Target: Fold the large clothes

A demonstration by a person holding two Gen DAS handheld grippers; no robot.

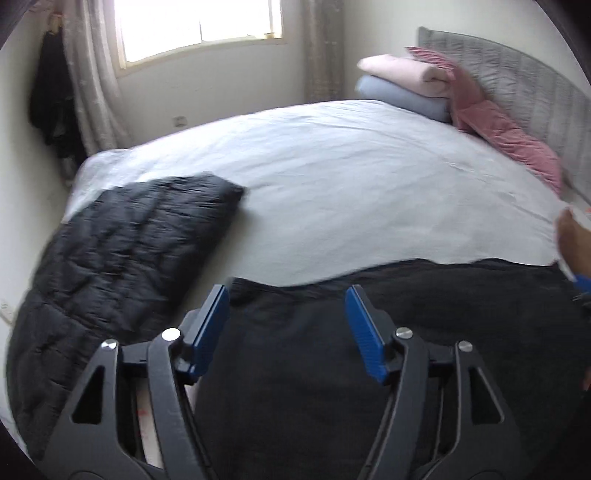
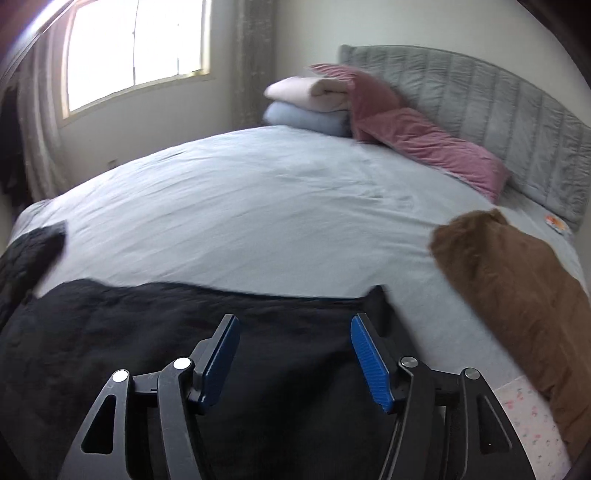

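A large black garment (image 1: 424, 314) lies flat on the near part of the white bed sheet (image 1: 351, 184); it also shows in the right wrist view (image 2: 147, 332). My left gripper (image 1: 286, 291) is open and empty, just above the garment near its far edge. My right gripper (image 2: 293, 319) is open and empty above the garment, close to its far right corner. The hand holding the right gripper shows at the right edge of the left wrist view (image 1: 576, 240).
A black quilted jacket (image 1: 122, 251) lies folded on the bed's left side. A brown garment (image 2: 517, 288) lies on the right. Folded pink and blue blankets (image 2: 310, 107) and a pink quilt (image 2: 424, 147) sit by the grey headboard (image 2: 498, 110). A window (image 1: 195, 26) is behind.
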